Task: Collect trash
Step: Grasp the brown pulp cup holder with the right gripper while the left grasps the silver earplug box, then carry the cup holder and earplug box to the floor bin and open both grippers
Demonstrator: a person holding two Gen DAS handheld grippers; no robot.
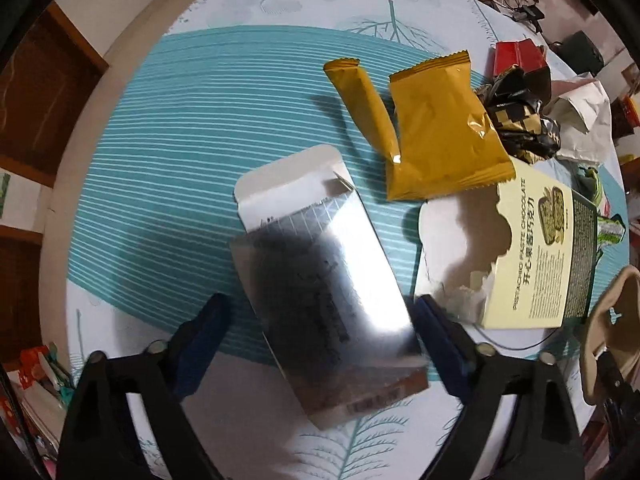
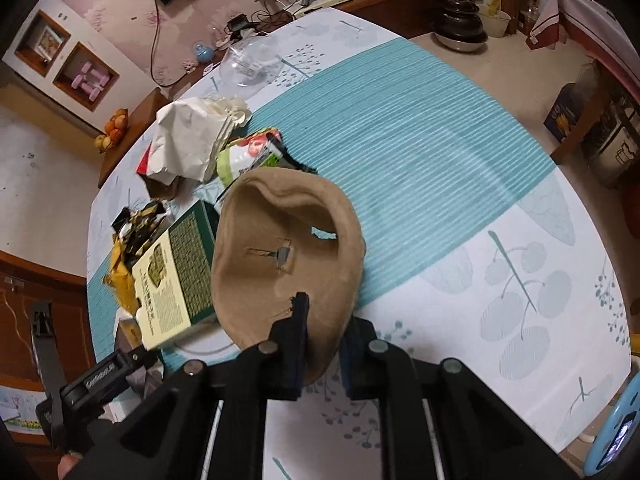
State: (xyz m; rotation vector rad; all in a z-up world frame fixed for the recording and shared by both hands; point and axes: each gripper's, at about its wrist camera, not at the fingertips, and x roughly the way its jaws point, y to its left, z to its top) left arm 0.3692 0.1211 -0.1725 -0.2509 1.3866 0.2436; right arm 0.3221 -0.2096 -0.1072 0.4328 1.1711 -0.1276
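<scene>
Covering round table (image 2: 460,280): teal-striped cloth (image 1: 168,152)

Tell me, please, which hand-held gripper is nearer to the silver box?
Left. The left hand-held gripper straddles the silver box, one finger on each side. The right hand-held gripper is off beyond the pistachio chocolate box, shut on the tan bowl-shaped tray.

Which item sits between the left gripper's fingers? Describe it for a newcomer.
On the round table's teal striped cloth, look just ahead of the left hand-held gripper. The flattened silver box lies there, white flap open; unlike the yellow wrappers and cream chocolate box, it is mirror-shiny.
</scene>
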